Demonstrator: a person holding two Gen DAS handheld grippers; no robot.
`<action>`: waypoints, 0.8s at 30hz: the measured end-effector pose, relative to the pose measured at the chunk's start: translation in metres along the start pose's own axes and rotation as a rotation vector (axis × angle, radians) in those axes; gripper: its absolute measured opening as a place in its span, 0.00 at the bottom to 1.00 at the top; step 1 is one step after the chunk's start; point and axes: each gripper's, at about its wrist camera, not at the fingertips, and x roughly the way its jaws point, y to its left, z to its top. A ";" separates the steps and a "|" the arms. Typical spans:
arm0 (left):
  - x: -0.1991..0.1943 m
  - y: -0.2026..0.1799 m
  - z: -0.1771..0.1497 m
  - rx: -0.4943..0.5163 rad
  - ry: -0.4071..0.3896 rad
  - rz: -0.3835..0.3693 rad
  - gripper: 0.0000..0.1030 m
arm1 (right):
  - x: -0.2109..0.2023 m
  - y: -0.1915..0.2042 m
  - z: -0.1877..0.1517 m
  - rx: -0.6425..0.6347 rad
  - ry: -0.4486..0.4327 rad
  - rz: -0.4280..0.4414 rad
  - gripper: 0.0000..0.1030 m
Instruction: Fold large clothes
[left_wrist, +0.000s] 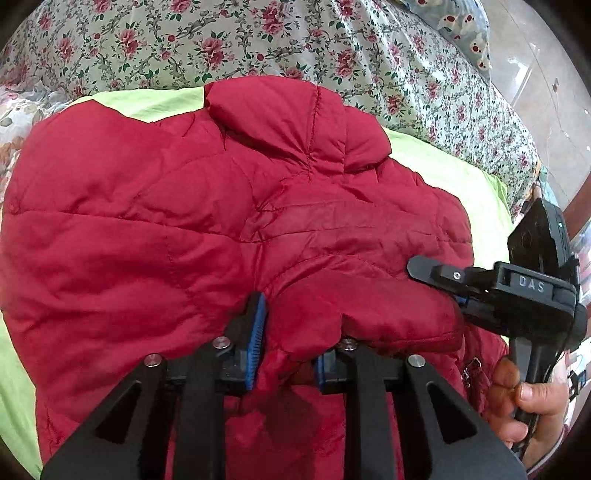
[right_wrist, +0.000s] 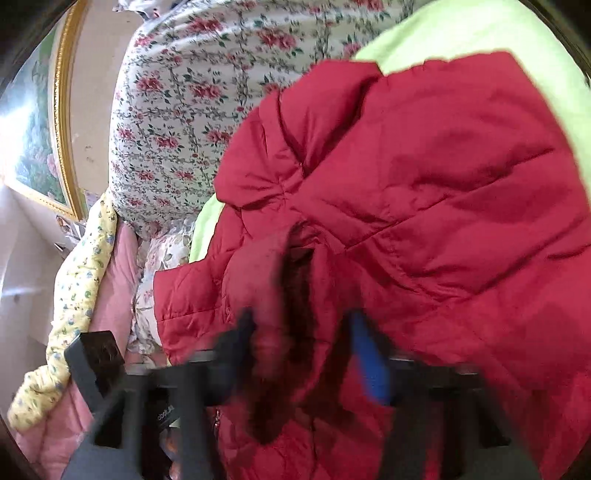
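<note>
On floral bed sheet (left_wrist: 258, 40), green cloth (left_wrist: 461, 177), red jacket (left_wrist: 184, 221)

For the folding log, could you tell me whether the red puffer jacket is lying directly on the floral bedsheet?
No, the red puffer jacket rests on a lime-green cloth spread over the floral bedsheet.

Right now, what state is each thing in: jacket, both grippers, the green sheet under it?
Red puffer jacket: partly folded, bunched and wrinkled, lying on the green sheet.
Left gripper: fingers closed on a fold of the jacket's near edge.
Right gripper: jacket fabric between its fingers, view blurred, grip looks closed.
Green sheet: spread flat under the jacket, on the floral bedspread.
</note>
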 end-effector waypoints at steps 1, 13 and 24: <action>-0.002 0.000 -0.001 0.006 0.004 -0.008 0.21 | -0.002 0.002 0.000 -0.007 -0.010 -0.001 0.21; -0.029 -0.005 -0.014 0.051 0.009 -0.092 0.64 | -0.037 0.023 -0.002 -0.139 -0.114 -0.105 0.08; -0.044 0.029 0.006 0.012 -0.064 -0.008 0.64 | -0.085 -0.003 0.000 -0.152 -0.210 -0.235 0.07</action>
